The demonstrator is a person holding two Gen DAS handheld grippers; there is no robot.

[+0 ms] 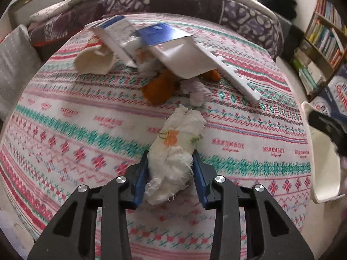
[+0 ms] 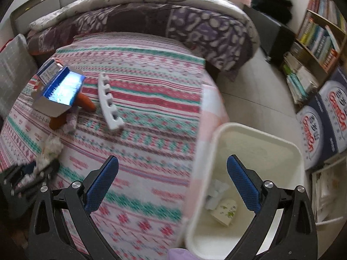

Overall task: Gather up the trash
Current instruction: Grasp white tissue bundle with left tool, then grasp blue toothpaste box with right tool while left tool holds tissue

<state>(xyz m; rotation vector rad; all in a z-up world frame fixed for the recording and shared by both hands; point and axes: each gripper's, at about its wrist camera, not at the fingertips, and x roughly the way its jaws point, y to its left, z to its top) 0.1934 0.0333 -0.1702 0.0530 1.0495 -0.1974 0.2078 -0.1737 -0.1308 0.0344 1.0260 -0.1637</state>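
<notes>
Your left tool (image 1: 171, 169) is clamped on a crumpled tissue wad (image 1: 175, 143); your right tool (image 2: 172, 184) gapes empty. The bedspread (image 1: 86, 130) reads "HANDMADE".

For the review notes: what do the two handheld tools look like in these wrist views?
Both look alike. The left tool and the right tool each have matte black, angular linkage arms with triangular cutouts, joined by round silver pivot bolts. Each finger carries a long blue pad with a fine dimpled texture. No cables, labels, sleeves or hands show in either view.
</notes>
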